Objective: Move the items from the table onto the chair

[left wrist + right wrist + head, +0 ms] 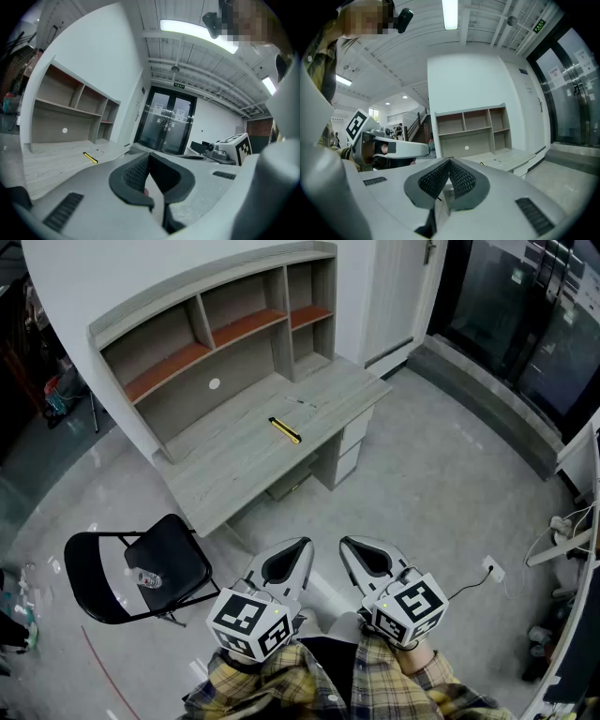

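A yellow and black pen-like tool (285, 430) lies in the middle of the grey wooden desk (244, 465); it also shows in the left gripper view as a small yellow tool (90, 158). A black folding chair (155, 566) stands left of the desk with a clear plastic bottle (148, 578) lying on its seat. My left gripper (298, 547) and right gripper (349, 547) hang side by side over the floor, well short of the desk. Both are shut with nothing between their jaws.
The desk carries a hutch of open shelves (220, 320) against a white wall. Glass doors (525, 324) line the right side. Cables and a power strip (562, 531) lie at the far right. Grey floor (422, 474) spreads between me and the desk.
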`<action>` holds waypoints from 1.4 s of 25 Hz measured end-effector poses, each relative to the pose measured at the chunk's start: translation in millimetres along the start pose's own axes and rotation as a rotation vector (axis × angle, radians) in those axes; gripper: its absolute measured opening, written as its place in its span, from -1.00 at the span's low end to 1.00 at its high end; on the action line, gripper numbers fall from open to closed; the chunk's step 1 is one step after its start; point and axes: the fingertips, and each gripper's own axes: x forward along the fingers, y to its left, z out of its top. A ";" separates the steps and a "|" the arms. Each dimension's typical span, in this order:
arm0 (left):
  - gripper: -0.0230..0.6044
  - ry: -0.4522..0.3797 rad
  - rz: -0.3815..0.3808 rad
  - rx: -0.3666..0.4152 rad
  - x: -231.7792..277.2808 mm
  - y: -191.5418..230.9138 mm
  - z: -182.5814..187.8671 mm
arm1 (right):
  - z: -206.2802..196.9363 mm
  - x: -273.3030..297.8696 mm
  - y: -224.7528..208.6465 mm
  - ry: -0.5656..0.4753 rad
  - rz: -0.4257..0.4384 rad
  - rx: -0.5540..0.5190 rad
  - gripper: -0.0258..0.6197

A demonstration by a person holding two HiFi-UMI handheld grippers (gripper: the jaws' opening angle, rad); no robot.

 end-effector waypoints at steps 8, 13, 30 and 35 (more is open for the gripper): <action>-0.91 0.001 0.004 -0.011 -6.9 19.5 0.4 | -1.2 18.9 7.9 0.016 0.007 -0.003 -0.87; -0.91 0.005 0.005 -0.026 -11.8 26.9 -2.6 | -1.5 24.2 12.1 0.024 0.007 -0.006 -0.87; -0.91 0.057 0.030 -0.096 -9.9 49.7 -24.2 | -32.6 31.0 9.0 0.110 -0.010 0.070 -0.87; -0.91 0.056 0.079 -0.111 1.9 71.9 -19.8 | -30.8 55.0 -5.9 0.128 0.031 0.066 -0.87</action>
